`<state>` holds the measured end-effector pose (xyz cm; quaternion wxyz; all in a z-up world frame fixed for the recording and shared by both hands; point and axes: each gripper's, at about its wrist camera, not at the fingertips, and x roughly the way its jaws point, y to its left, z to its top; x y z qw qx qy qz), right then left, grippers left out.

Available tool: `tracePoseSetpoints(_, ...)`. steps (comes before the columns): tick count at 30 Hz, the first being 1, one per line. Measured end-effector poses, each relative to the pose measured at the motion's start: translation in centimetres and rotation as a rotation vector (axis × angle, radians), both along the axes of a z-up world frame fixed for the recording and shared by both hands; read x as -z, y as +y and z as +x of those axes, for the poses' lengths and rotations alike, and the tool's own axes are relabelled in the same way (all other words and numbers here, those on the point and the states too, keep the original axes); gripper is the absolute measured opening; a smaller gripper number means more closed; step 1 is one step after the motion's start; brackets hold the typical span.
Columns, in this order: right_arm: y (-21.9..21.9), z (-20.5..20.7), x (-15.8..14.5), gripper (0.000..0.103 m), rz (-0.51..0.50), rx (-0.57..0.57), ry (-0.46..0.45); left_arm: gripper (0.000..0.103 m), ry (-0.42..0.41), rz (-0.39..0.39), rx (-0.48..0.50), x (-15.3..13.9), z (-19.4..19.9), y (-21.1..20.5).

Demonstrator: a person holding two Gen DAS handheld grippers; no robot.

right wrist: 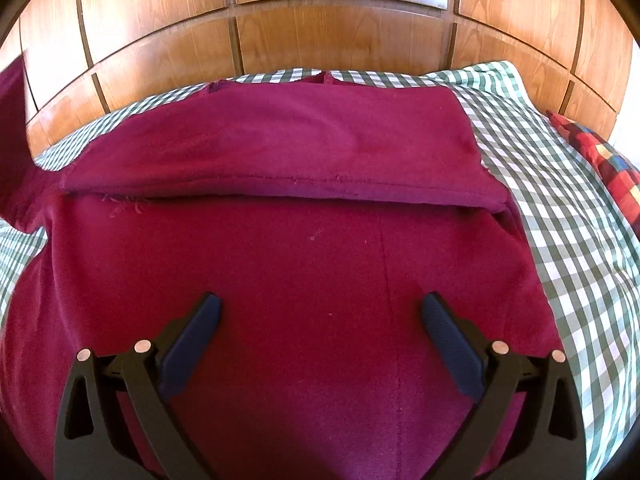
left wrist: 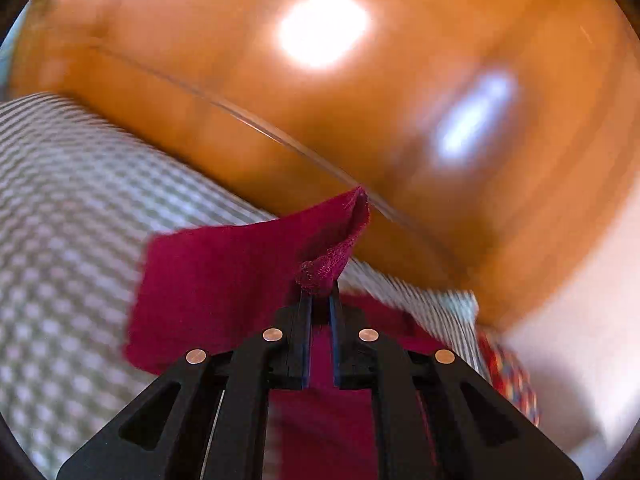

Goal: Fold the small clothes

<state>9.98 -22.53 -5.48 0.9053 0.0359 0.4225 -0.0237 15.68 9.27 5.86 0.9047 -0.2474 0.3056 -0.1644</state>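
Note:
A dark red garment lies spread on the green-and-white checked bedsheet; its far part is folded over toward me, with a hemmed edge running across. My right gripper is open and empty just above the garment's near part. My left gripper is shut on a hemmed corner of the red garment and holds it lifted above the sheet. The left wrist view is blurred by motion.
A glossy wooden headboard with panel grooves stands right behind the bed; it also shows in the left wrist view. A red, multicoloured checked cloth lies at the sheet's right edge, seen too in the left wrist view.

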Motion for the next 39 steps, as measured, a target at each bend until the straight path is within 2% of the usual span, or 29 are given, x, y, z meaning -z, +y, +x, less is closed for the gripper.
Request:
tracePoseSetpoints(2, -0.1, 0.0, 0.0, 0.101, 0.010, -0.001, -0.002, 0.006, 0.018, 0.049, 0.086, 1.4, 0.0, -4.5)
tracePoseSetpoints(5, -0.4, 0.0, 0.0, 0.101, 0.025, -0.004, 0.002, 0.006, 0.102, 0.100, 0.205, 5.3, 0.2, -10.9)
tracePoseSetpoints(8, -0.7, 0.2, -0.3, 0.101, 0.058, -0.011, 0.014, 0.006, 0.172, 0.169, 0.254, 8.5, 0.2, -14.3)
tracePoseSetpoints(10, -1.2, 0.3, -0.9, 0.100, 0.114, -0.017, 0.028, 0.006, 0.197, 0.189, 0.271, 9.8, -0.1, -15.0)
tracePoseSetpoints(12, -2.1, 0.7, -1.9, 0.097, 0.261, -0.027, 0.029, 0.009, 0.193, 0.204, 0.286, 10.2, -1.3, -15.3)
tracePoseSetpoints(15, -2.2, 1.9, -3.1, 0.094, 0.465, -0.070, 0.038, 0.024, 0.202, 0.173, 0.305, 10.4, -1.3, -14.3)
tracePoseSetpoints(16, -1.9, 2.4, -3.4, 0.094, 0.530, -0.096, 0.043, 0.032, 0.198, 0.158, 0.307, 10.4, -2.0, -13.8)
tracePoseSetpoints(17, -1.5, 2.8, -3.6, 0.094, 0.569, -0.115, 0.049, 0.037, 0.194, 0.156, 0.304, 10.5, -1.9, -13.5)
tracePoseSetpoints(19, 0.2, 4.3, -3.3, 0.094, 0.644, -0.162, 0.106, 0.038, 0.177, 0.164, 0.297, 10.0, -2.9, -12.8)
tracePoseSetpoints(21, 1.5, 5.3, -2.8, 0.093, 0.623, -0.167, 0.138, 0.038, 0.169, 0.155, 0.303, 10.1, -3.7, -12.1)
tracePoseSetpoints(23, 3.1, 6.3, -2.0, 0.081, 0.579, -0.161, 0.168, 0.038, 0.171, 0.162, 0.302, 10.5, -4.6, -11.4)
tracePoseSetpoints(25, 5.0, 7.2, -1.9, 0.057, 0.524, -0.183, 0.181, 0.038, 0.178, 0.180, 0.292, 11.1, -4.8, -10.9)
tracePoseSetpoints(26, 6.0, 7.5, -2.1, 0.051, 0.483, -0.201, 0.184, 0.038, 0.187, 0.181, 0.283, 11.5, -4.9, -10.5)
tracePoseSetpoints(27, 6.7, 7.7, -2.2, 0.037, 0.447, -0.211, 0.188, 0.038, 0.192, 0.175, 0.276, 11.7, -4.8, -10.2)
tracePoseSetpoints(28, 7.5, 7.8, -2.7, 0.023, 0.391, -0.222, 0.191, 0.038, 0.198, 0.164, 0.266, 11.8, -4.7, -9.8)
tracePoseSetpoints(30, 8.1, 7.8, -4.5, 0.005, 0.340, -0.254, 0.153, 0.038, 0.191, 0.152, 0.251, 11.7, -4.4, -9.4)
tracePoseSetpoints(35, 5.8, 7.4, -12.4, 0.004, 0.293, -0.278, -0.046, 0.038, 0.147, 0.142, 0.213, 10.2, -2.6, -8.9)
tracePoseSetpoints(39, 2.1, 7.8, -16.2, 0.004, 0.237, -0.228, -0.138, 0.038, 0.163, 0.164, 0.147, 10.0, -0.2, -8.5)
